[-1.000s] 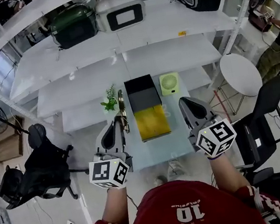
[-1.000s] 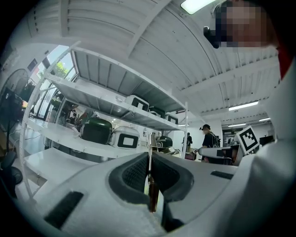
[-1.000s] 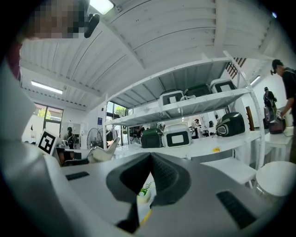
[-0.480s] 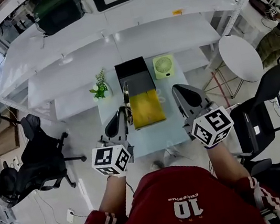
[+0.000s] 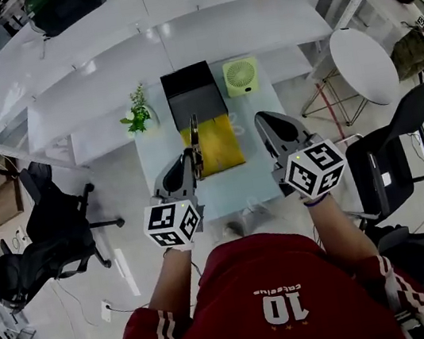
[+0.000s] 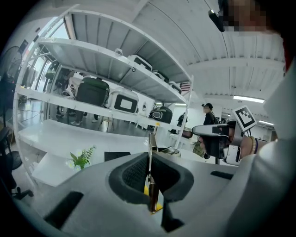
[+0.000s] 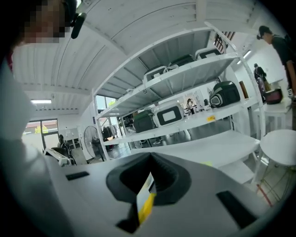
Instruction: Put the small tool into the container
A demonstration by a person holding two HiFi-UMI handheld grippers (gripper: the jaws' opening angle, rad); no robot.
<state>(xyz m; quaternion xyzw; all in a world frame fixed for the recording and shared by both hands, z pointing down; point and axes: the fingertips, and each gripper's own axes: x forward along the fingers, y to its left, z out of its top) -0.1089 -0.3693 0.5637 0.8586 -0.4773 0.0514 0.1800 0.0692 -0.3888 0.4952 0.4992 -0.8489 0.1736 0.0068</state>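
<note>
left gripper (image 6: 149, 172): jaws pinch the small tool (image 6: 151, 150), its thin blade pointing to 12 o'clock and its brown handle low between the pads.
right gripper (image 7: 150, 172): jaws pressed together, nothing between them.
small tool, head view: off the table (image 5: 239, 188), against the left edge of the yellow panel (image 5: 220, 143).
container (image 5: 192, 94): black box at 12 o'clock of the yellow panel.
around it: plant (image 5: 137, 114) at 9 o'clock of the container, green fan (image 5: 241, 76) at 3 o'clock.

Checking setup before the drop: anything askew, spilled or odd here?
Nothing stands out. The small tool sits straight in the left gripper, and the black container, yellow mat, fan and plant look tidy.
</note>
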